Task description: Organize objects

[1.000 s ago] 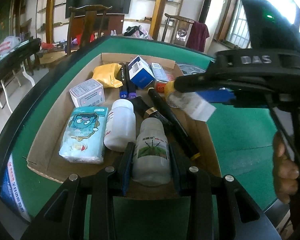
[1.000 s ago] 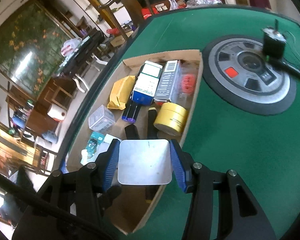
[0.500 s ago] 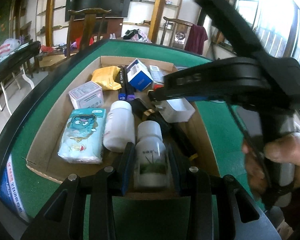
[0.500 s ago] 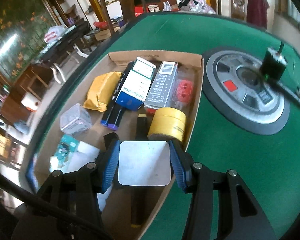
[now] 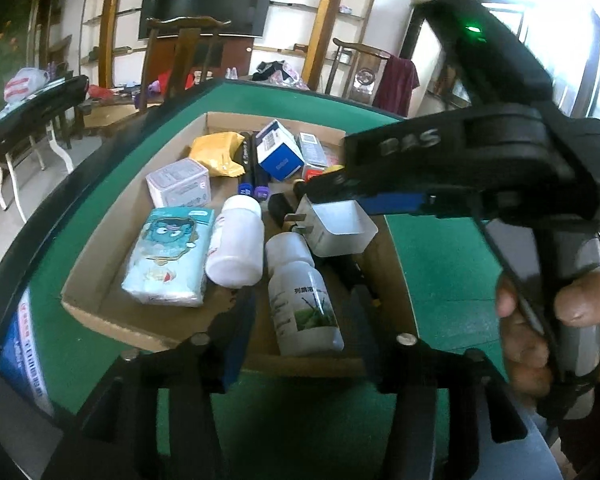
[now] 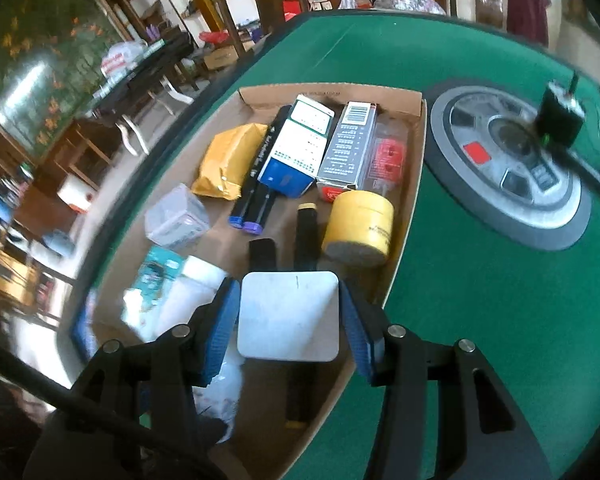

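Observation:
A shallow cardboard tray (image 5: 100, 276) on the green table holds several items. My left gripper (image 5: 300, 316) is open, its jaws standing apart from the white bottle with a green label (image 5: 304, 300) that lies in the tray's near end. My right gripper (image 6: 288, 316) is shut on a white plug adapter (image 6: 288, 316) and holds it over the tray; it also shows in the left wrist view (image 5: 340, 228), just beyond the bottle's cap. A plain white bottle (image 5: 238, 240) and a blue tissue pack (image 5: 168, 256) lie to the left.
The tray (image 6: 416, 184) also holds a yellow tape roll (image 6: 358, 228), a blue-white box (image 6: 296, 152), a grey box (image 6: 348, 148), a yellow packet (image 6: 228, 160), dark markers (image 6: 256, 188) and a small white box (image 5: 178, 182). A round grey device (image 6: 508, 168) sits on the felt to the right.
My left gripper has opened and let go of the green-label bottle, which now lies in the tray. My right gripper has carried the white adapter lower, nearer over the tray.

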`<act>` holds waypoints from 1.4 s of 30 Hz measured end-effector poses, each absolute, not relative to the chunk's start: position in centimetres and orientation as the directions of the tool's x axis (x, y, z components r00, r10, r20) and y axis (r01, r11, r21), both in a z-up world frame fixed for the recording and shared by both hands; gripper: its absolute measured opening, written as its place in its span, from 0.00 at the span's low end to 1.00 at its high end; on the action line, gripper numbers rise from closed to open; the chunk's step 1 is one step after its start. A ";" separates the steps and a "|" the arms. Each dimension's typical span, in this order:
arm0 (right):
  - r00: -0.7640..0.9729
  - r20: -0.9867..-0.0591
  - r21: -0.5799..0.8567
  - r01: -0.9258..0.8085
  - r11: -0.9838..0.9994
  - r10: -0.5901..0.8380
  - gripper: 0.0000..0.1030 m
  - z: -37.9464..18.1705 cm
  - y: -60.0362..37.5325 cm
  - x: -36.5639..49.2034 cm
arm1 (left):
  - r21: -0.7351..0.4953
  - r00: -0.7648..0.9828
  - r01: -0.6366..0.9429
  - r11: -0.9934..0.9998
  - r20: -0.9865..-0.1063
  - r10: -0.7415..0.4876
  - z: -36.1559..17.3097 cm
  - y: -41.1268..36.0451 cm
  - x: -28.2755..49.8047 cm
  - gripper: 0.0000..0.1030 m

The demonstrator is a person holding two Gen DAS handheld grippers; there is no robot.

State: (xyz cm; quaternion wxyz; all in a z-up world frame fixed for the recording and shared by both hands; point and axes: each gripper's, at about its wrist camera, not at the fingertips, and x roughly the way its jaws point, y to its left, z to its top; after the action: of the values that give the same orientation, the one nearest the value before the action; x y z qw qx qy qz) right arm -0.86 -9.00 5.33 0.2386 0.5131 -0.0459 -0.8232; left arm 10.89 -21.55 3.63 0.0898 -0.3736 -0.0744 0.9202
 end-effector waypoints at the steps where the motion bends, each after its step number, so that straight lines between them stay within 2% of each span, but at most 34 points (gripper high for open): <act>1: -0.366 -0.811 0.342 0.339 -0.877 -0.458 0.48 5.6 -8.5 -0.7 | -0.190 -0.716 -0.095 -0.977 -0.669 0.199 4.0 -21.6 11.2 0.44; 2: -0.379 -0.796 0.359 0.331 -0.873 -0.471 0.48 6.0 -8.0 -0.4 | -0.169 -0.728 -0.079 -0.982 -0.664 0.173 4.3 -21.6 11.4 0.45; 5: -0.440 -0.756 0.380 0.308 -0.872 -0.485 0.53 7.1 -6.3 0.5 | -0.070 -0.790 0.016 -0.997 -0.612 0.030 5.9 -21.5 12.4 0.62; 7: -0.481 -0.730 0.388 0.293 -0.874 -0.486 0.54 7.8 -5.3 1.2 | -0.005 -0.828 0.092 -0.996 -0.555 -0.074 7.2 -21.6 13.3 0.65; 8: -0.501 -0.718 0.389 0.287 -0.875 -0.483 0.54 8.2 -4.9 1.6 | 0.028 -0.848 0.138 -0.990 -0.512 -0.133 8.0 -21.5 13.9 0.71; 9: -0.529 -0.703 0.381 0.284 -0.880 -0.475 0.54 8.7 -4.2 2.2 | 0.046 -0.863 0.165 -0.985 -0.477 -0.167 8.7 -21.4 14.3 0.83; 11: -0.571 -0.686 0.352 0.282 -0.892 -0.451 0.56 9.4 -3.8 2.9 | 0.073 -0.889 0.218 -0.973 -0.397 -0.229 10.0 -21.2 15.4 0.99; 14: -0.625 -0.662 0.303 0.281 -0.911 -0.413 0.61 10.3 -3.2 4.5 | 0.099 -0.898 0.294 -0.951 -0.311 -0.311 11.2 -21.2 16.5 0.99; 16: -0.648 -0.648 0.289 0.278 -0.916 -0.401 0.62 10.4 -2.8 5.5 | 0.115 -0.885 0.330 -0.937 -0.306 -0.350 11.3 -21.2 16.4 0.99; 22: -0.709 -0.636 0.172 0.255 -0.952 -0.305 0.65 10.1 -2.3 7.5 | 0.076 -0.846 0.240 -0.968 -0.472 -0.247 10.2 -20.9 15.1 0.99; 26: -0.759 -0.617 0.040 0.236 -0.971 -0.210 0.73 9.5 -2.6 9.1 | 0.091 -0.835 0.246 -0.965 -0.485 -0.258 9.8 -20.1 15.4 0.99; 29: -0.777 -0.607 -0.031 0.231 -0.972 -0.166 0.74 8.7 -2.9 10.0 | 0.069 -0.827 0.235 -0.970 -0.510 -0.237 9.4 -19.9 15.2 0.99; 37: -0.769 -0.626 -0.086 0.233 -0.969 -0.130 0.74 6.9 -3.4 11.3 | -0.014 -0.793 0.206 -0.978 -0.589 -0.159 7.9 -20.4 14.6 0.99; 42: -0.762 -0.637 -0.111 0.242 -0.964 -0.118 0.74 6.4 -4.1 11.5 | -0.017 -0.781 0.228 -0.973 -0.600 -0.173 7.5 -21.2 14.3 0.99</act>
State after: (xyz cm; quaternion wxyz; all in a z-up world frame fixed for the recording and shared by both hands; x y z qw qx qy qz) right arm 11.52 -4.06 6.43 0.0964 0.3312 0.0938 -0.9339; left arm 14.30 -21.17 7.48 -0.1064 -0.3135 -0.0443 0.9426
